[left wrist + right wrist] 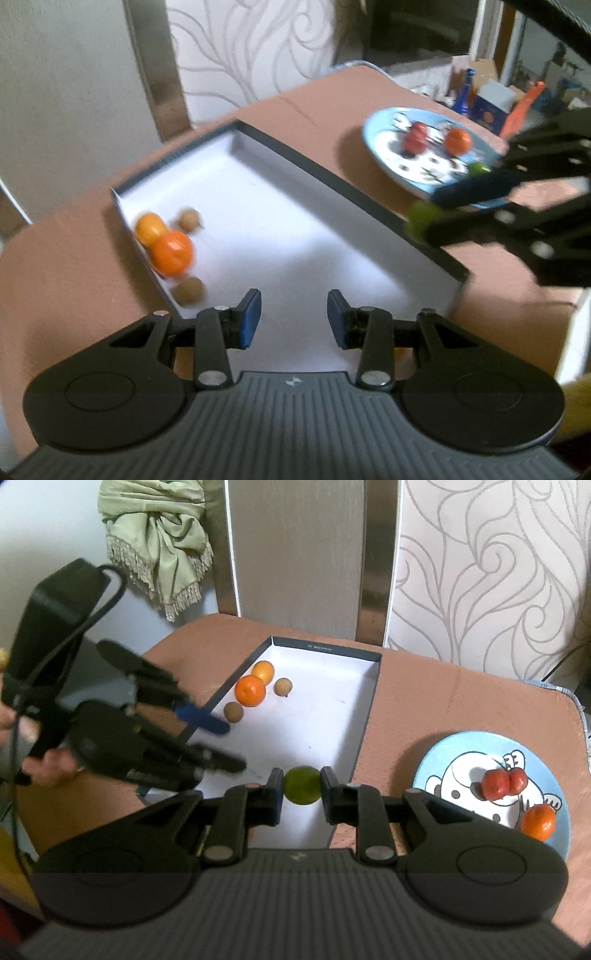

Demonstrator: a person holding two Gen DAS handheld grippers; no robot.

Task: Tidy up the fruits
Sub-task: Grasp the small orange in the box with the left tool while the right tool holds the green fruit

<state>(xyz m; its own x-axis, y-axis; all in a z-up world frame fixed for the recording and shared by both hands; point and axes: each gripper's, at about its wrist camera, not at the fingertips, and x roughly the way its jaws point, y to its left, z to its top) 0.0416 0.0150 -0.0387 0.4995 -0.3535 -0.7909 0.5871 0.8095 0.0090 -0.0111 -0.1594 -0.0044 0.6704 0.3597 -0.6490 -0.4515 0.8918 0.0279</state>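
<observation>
Right tongs [302,789] are clamped on a small round green fruit [302,790], held above the near end of the shallow white-lined cardboard box with dark walls [364,716], which sits on the tan-covered tabletop [424,701]. Left tongs [294,317] stand parted with nothing between the pads, hovering over the box's near corner. Already in the box, against its far-left wall: a large orange mandarin [250,691], a smaller yellow-orange citrus [263,671] and two small brown round fruits [283,686]. The round blue cartoon-print plate [436,760] beside the box carries a red fruit [503,782] and another orange mandarin [537,822]. Judged step: transfer of the green fruit from plate to box. Next move calls for lowering over bare white floor and releasing gently, since a round fruit may roll.
</observation>
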